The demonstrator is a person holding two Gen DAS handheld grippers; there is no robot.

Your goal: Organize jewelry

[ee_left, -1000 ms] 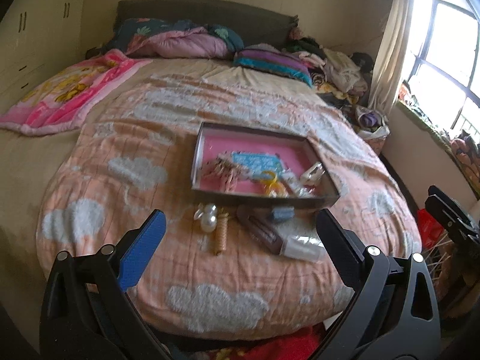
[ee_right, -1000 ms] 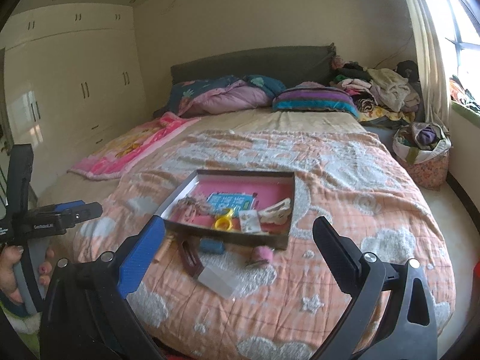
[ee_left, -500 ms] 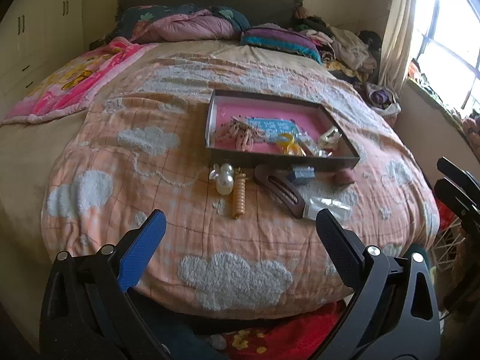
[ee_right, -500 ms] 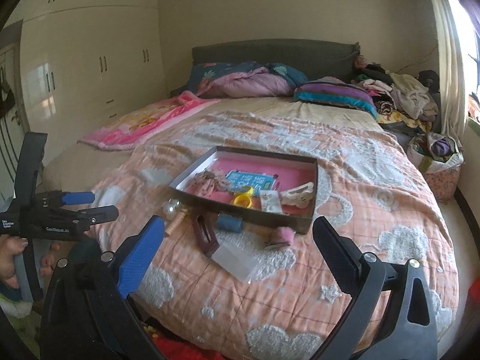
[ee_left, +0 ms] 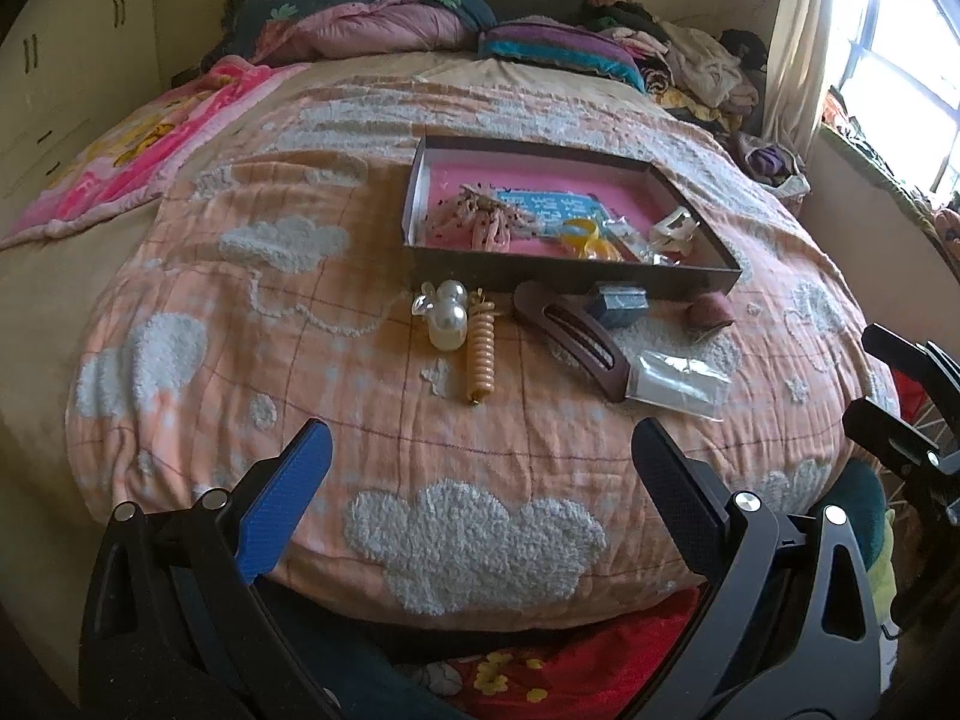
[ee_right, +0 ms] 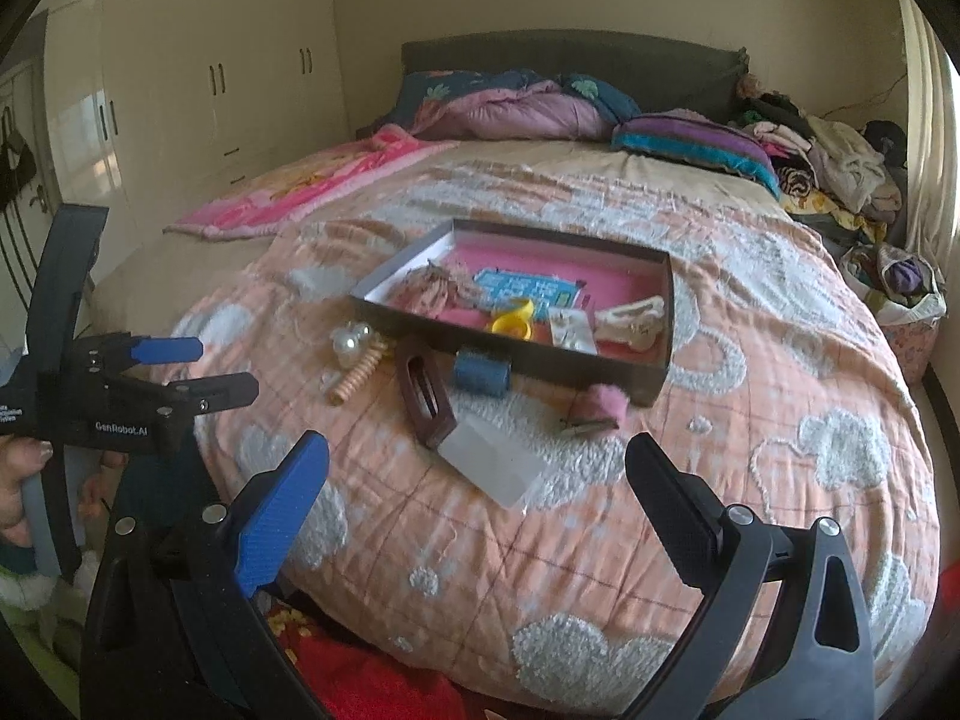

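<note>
A dark shallow box with a pink floor (ee_left: pixel 684 285) (ee_right: pixel 657 330) lies on the peach cloud quilt and holds several hair pieces, a blue card and a yellow ring. In front of it lie a pearl hair piece (ee_left: pixel 447 315) (ee_right: pixel 351 342), a beige spiral tie (ee_left: pixel 480 354) (ee_right: pixel 357 381), a brown hair clip (ee_left: pixel 576 336) (ee_right: pixel 426 399), a blue block (ee_left: pixel 618 303) (ee_right: pixel 480 375), a pink fuzzy piece (ee_left: pixel 708 312) (ee_right: pixel 603 408) and a clear packet (ee_left: pixel 678 384) (ee_right: pixel 495 465). My left gripper (ee_left: pixel 480 474) (ee_right: pixel 198 369) and right gripper (ee_right: pixel 477 480) (ee_left: pixel 894 384) are both open and empty, above the bed's near edge.
Pillows and a pink blanket (ee_left: pixel 120 156) lie at the bed's far side. A clothes pile (ee_right: pixel 840 162) sits at the far right by the window. White wardrobes (ee_right: pixel 180 90) line the left wall. Red fabric (ee_left: pixel 570 660) lies on the floor below the bed edge.
Both grippers have moved closer to the bed and tilted down, so the box and loose pieces look larger and nearer. Both stay open.
</note>
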